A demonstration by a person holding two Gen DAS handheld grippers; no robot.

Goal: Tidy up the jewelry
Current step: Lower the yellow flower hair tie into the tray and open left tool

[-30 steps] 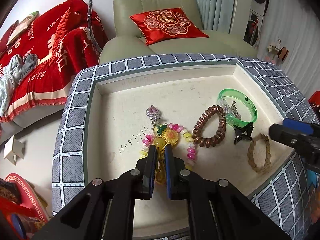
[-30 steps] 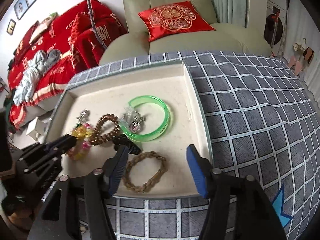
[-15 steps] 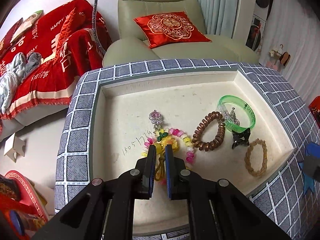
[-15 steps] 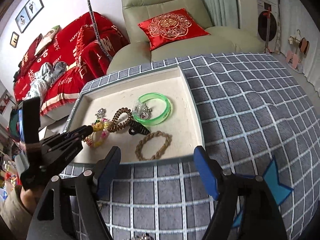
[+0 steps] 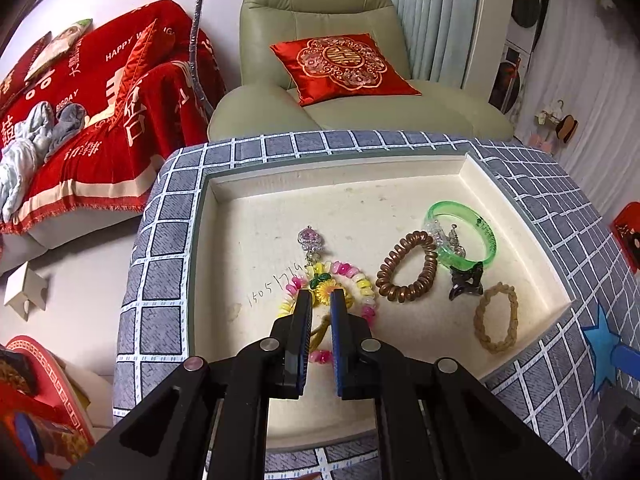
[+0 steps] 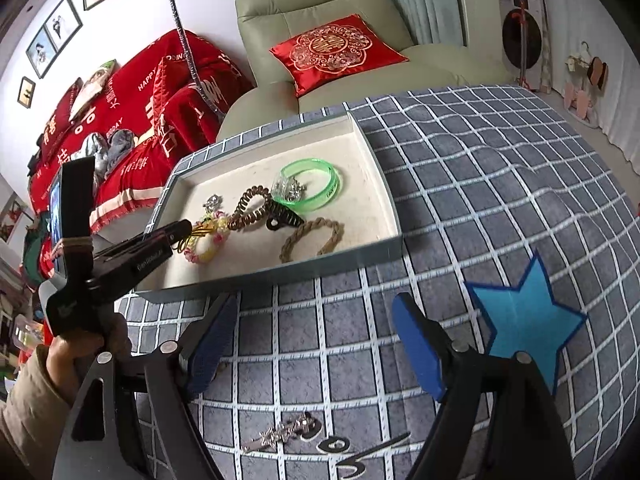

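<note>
A cream-lined tray (image 5: 208, 264) holds the jewelry: a green bangle (image 5: 482, 226), a brown coil hair tie (image 5: 404, 290), a black claw clip (image 5: 464, 282), a braided tan bracelet (image 5: 496, 340), a crown pendant (image 5: 310, 240) and a pink-and-yellow bead bracelet (image 5: 362, 282). My left gripper (image 5: 321, 296) is shut on the cord of a yellow sunflower hair tie (image 5: 326, 289) that lies over the bead bracelet. My right gripper (image 6: 316, 300) hangs over the checked cloth in front of the tray (image 6: 280, 274), its jaws opening with nothing between them.
The tray sits on a grey checked cloth (image 6: 480, 184) with a blue star (image 6: 524, 320). A silver sparkly clip (image 6: 284, 434) and black pieces (image 6: 334, 446) lie on the cloth under the right gripper. A green armchair (image 5: 320, 12) stands behind.
My right gripper has drawn back out of the tray, away from the braided bracelet, to above the cloth, and its jaws have widened. The left gripper keeps its hold in place.
</note>
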